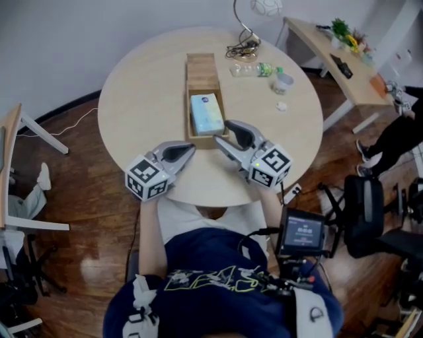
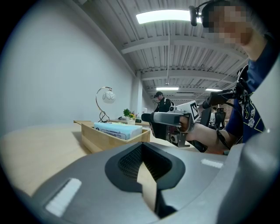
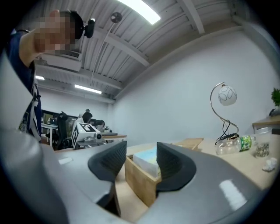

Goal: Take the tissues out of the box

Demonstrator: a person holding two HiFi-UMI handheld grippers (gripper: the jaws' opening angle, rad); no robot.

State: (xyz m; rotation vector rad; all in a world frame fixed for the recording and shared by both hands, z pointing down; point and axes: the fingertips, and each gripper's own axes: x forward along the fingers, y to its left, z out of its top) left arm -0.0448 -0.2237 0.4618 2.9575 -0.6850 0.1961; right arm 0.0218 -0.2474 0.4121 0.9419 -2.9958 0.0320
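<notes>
The pack of tissues is light blue and lies flat in the near half of a long wooden box in the middle of the round table. It has some small print on its side, but the print is too small to read. The far half of the box shows only bare wood. The right gripper is at the near right corner of the box. Its jaws stand apart and hold nothing, and in the right gripper view the box corner and the tissues show in the gap past them. The left gripper is just near and left of the box, close to the table's near edge. Its jaws are closed together with nothing between them. Each gripper has a cube with black and white squares on it. On the far right part of the table are a clear bottle with a green label lying on its side, a small cup and a little ball of white paper. A bent lamp stands at the far edge. A desk with a green plant is off to the far right.
</notes>
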